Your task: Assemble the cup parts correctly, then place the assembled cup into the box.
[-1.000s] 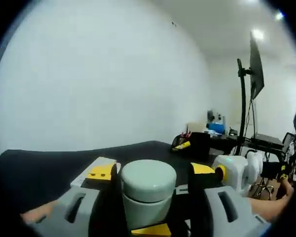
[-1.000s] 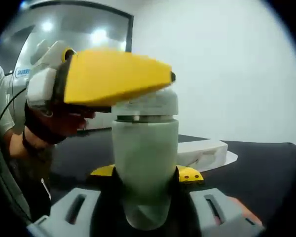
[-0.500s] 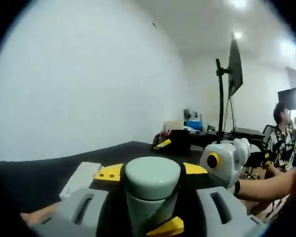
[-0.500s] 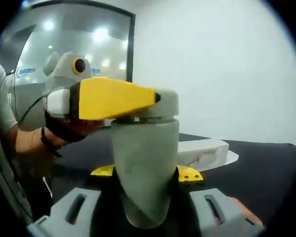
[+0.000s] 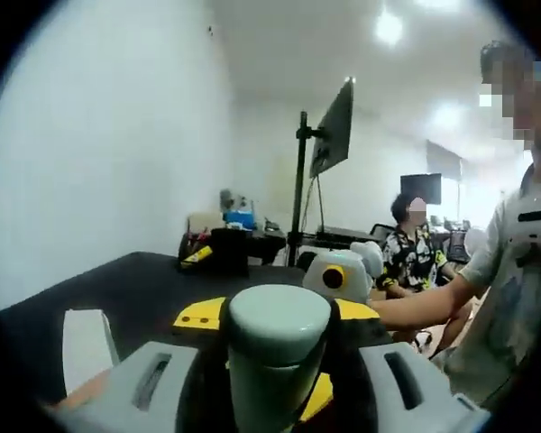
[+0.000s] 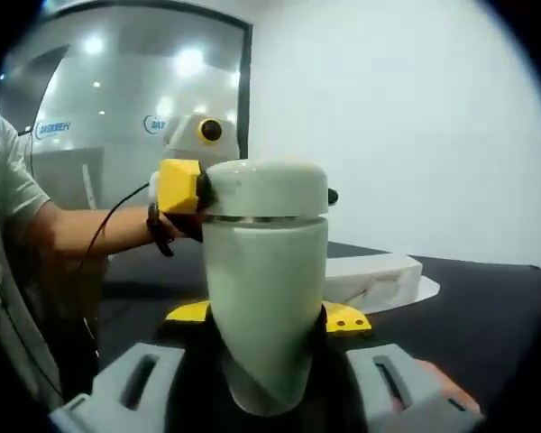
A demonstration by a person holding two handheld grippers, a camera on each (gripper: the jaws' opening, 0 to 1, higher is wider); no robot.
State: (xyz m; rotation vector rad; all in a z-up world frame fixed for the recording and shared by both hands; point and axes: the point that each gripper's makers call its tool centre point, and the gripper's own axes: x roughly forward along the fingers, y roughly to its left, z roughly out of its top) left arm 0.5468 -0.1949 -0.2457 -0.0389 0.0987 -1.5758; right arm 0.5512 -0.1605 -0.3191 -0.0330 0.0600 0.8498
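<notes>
Step in hand: screwing the lid onto the cup body, by the look of it. Right gripper (image 6: 269, 361) closed around the pale green cup body (image 6: 266, 307), low centre of the right gripper view, jaws pressed to both sides with yellow tips showing just behind the cup. Lid (image 6: 267, 189) seated on top, a thin metal band visible at the seam. Left gripper (image 6: 185, 185) reaching in from the left of that frame, yellow jaw touching the lid's side, a gloved hand (image 6: 167, 234) behind it.

In the left gripper view, lid (image 5: 279, 316) at bottom centre, pinched between the jaws of the left gripper (image 5: 279, 347); jaws narrowed to the lid's width, yellow tips flanking it. Right gripper (image 5: 343, 275) visible just beyond, centre right.

White box (image 6: 374, 278) lying open on the dark table (image 6: 487, 307), right of centre behind the cup, well apart from both grippers.

Judged progress: lid on, tightness not readable. Next move likely calls for finishing the twist, releasing the lid with the left jaws, then carrying the cup upright to the box and lowering it in without tipping.
</notes>
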